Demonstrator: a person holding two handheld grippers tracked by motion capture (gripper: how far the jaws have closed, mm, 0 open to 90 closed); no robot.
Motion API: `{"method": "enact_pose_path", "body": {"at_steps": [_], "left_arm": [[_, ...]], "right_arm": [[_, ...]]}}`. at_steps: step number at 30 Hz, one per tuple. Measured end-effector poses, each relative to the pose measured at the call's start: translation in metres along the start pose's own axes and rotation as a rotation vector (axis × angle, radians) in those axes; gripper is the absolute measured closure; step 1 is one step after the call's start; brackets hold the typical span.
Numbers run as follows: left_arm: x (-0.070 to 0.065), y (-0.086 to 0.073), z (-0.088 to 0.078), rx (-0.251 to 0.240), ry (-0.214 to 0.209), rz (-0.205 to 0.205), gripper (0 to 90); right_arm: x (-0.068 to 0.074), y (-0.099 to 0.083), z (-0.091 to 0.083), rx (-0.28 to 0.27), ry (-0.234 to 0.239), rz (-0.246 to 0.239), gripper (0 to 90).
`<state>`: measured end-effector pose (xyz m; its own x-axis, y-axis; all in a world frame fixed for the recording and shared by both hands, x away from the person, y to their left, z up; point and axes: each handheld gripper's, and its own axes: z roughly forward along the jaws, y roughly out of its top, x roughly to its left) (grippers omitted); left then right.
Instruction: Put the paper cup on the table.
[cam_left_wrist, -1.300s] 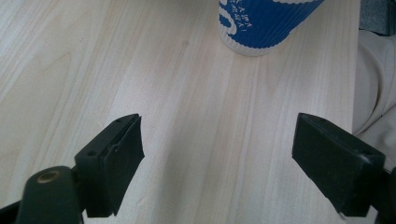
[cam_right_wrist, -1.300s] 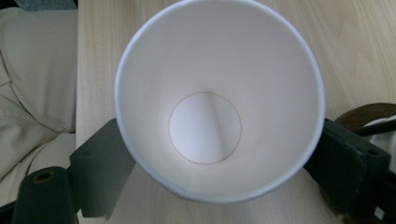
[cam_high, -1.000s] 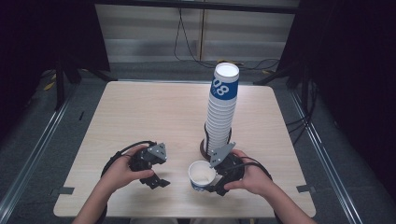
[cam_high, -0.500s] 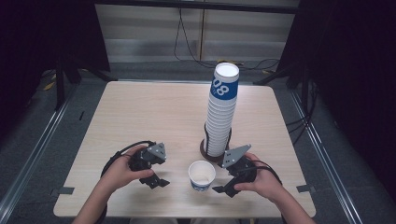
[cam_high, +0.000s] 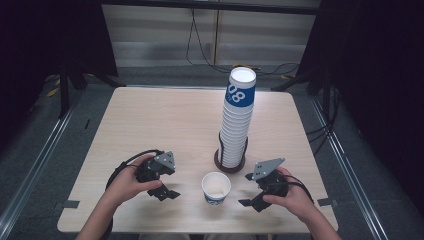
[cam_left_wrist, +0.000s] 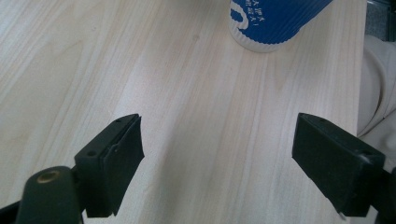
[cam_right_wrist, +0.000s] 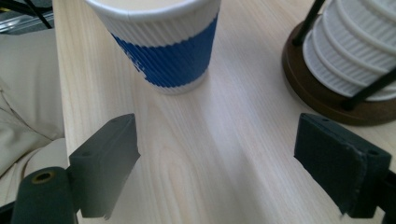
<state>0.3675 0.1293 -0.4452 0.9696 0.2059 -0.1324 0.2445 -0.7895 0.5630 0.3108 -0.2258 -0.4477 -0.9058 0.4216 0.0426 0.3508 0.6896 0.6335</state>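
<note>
A single paper cup (cam_high: 216, 187) stands alone near the table's (cam_high: 150, 120) front edge: white ribbed wall, blue band, empty inside. It's upright, mouth up, long axis vertical. Right gripper (cam_high: 248, 190) sits just beside it, jaws spread, gripping nothing. Left gripper (cam_high: 166, 183) waits opposite, jaws wide apart too. The tall cup stack (cam_high: 236, 120) rises just behind.

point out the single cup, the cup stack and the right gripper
single cup (cam_high: 216, 186), high view, on its white inside.
cup stack (cam_high: 236, 125), high view, on the ribbed side midway up.
right gripper (cam_high: 248, 189), high view, midway between its open jaw tips.
</note>
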Motion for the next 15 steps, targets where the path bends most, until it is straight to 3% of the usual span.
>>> {"method": "enact_pose_path", "body": {"at_steps": [15], "left_arm": [[0.008, -0.010, -0.004, -0.016, 0.014, -0.044, 16.3]], "right_arm": [[-0.007, -0.027, -0.009, -0.031, -0.053, 0.072, 13.2]]}}
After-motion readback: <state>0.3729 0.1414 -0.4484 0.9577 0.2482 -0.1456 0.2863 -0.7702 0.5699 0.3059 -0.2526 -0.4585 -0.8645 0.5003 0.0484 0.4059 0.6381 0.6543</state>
